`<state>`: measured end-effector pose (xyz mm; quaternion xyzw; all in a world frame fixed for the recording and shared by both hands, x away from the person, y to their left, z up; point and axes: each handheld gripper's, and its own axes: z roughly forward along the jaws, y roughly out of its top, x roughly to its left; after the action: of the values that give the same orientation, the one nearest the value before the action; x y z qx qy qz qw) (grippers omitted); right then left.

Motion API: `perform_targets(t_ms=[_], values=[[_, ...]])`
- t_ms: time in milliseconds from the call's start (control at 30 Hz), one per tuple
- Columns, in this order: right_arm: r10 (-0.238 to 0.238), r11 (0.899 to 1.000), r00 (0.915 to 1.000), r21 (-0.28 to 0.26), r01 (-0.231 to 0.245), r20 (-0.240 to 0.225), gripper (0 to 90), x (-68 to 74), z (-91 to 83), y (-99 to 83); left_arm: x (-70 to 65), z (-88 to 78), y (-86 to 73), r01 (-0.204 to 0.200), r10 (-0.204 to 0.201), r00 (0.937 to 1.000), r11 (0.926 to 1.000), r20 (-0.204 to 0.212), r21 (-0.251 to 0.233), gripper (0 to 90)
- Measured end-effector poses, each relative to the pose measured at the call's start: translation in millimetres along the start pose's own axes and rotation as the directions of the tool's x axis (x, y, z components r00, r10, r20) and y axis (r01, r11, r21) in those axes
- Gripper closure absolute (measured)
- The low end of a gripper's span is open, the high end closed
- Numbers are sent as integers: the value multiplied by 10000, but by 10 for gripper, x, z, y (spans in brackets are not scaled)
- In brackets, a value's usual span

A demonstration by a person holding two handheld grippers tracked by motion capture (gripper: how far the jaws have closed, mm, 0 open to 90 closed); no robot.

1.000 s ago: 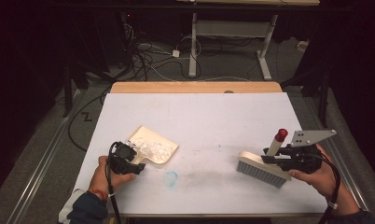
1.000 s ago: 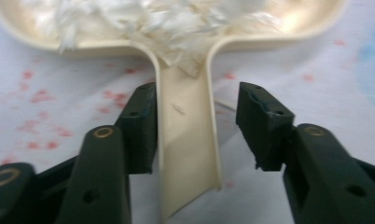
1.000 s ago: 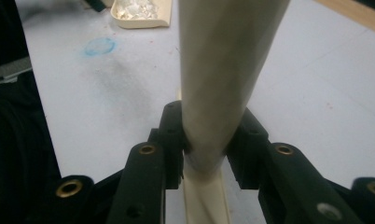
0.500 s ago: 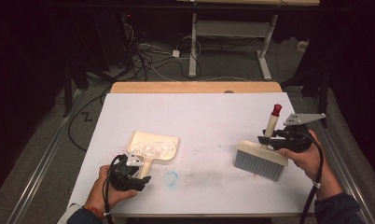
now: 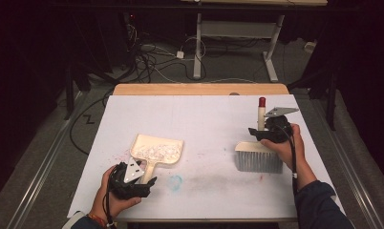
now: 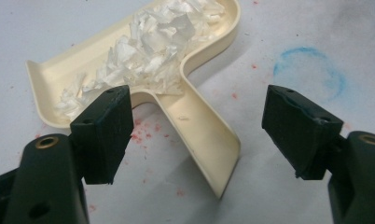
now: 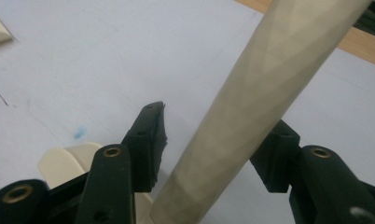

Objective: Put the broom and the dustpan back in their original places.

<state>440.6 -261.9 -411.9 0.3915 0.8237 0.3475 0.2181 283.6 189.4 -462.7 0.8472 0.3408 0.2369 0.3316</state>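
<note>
A cream dustpan (image 5: pixel 159 149) lies flat on the white table, loaded with white paper shreds (image 5: pixel 154 151). My left gripper (image 5: pixel 133 179) is open just behind the pan's handle. In the left gripper view its jaws (image 6: pixel 202 100) stand wide apart on either side of the dustpan handle (image 6: pixel 199 126) without touching it, and the shreds (image 6: pixel 148 51) lie beyond. A brush (image 5: pixel 258 161) stands bristles-down at the right, its red-tipped handle upright. My right gripper (image 5: pixel 266 131) surrounds that handle. In the right gripper view (image 7: pixel 218 126), the brush handle (image 7: pixel 269 70) rests against one jaw with a gap to the other.
A faint blue ring mark (image 5: pixel 175 181) is on the table between pan and brush, and is also visible as the blue ring (image 6: pixel 311 70) beside the left gripper. Small red specks dot the surface near the pan. A wooden strip (image 5: pixel 199 89) borders the table's far edge. Cables and desk legs lie on the floor beyond.
My left gripper let go of the dustpan, which now lies flat, and drew back toward the front edge. My right gripper carried the brush farther from me, handle more upright.
</note>
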Motion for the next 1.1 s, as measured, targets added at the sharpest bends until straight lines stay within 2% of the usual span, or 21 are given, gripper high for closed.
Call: perform_targets(t_ms=[100,133,167,233,267,333,400,500,567,767,900,967,1100], values=[[22,9999,9998,-105,-24,-222,466,62,75,19,-27,13,-5,-56,54,10000,9993,-55,-364,229],[25,9999,9999,-131,-27,-150,458,84,104,25,-29,18,3,-210,203,9997,9984,-132,-516,229],[3,10000,10000,-99,-3,-31,439,105,134,31,-41,25,6,-118,112,9999,9986,-107,-514,228],[-50,10000,10000,-78,51,78,427,141,184,39,-39,43,18,-288,277,9994,9981,-209,-551,224],[-21,10000,9998,-78,22,193,421,152,198,40,-39,50,19,-346,330,9990,9980,-301,-527,224],[18,9998,9988,-175,-10,485,399,177,216,41,-31,55,14,-311,300,9993,9980,-210,-551,224],[316,9971,9943,-726,-243,1014,358,195,194,40,-34,63,16,-400,388,9990,9978,-242,-535,225],[493,9885,9876,-1489,-269,1488,335,207,119,57,-56,71,17,-535,522,9984,9967,-218,-617,224],[442,9817,9856,-1898,-126,1634,336,212,61,71,-76,75,18,-530,521,9985,9969,-169,-589,223],[338,9711,9897,-2388,4,1394,325,251,-81,92,-73,67,20,-567,558,9983,9963,-146,-649,219],[-79,9592,9920,-2792,432,1264,331,324,-272,80,-75,63,20,-577,561,9981,9964,-259,-620,218],[-553,9479,9887,-3039,959,1392,331,390,-393,40,-79,48,22,-567,546,9980,9961,-326,-679,219],[-817,9339,9902,-3381,1158,1135,325,460,-580,-34,-91,41,24,-640,613,9974,9950,-366,-766,219]])
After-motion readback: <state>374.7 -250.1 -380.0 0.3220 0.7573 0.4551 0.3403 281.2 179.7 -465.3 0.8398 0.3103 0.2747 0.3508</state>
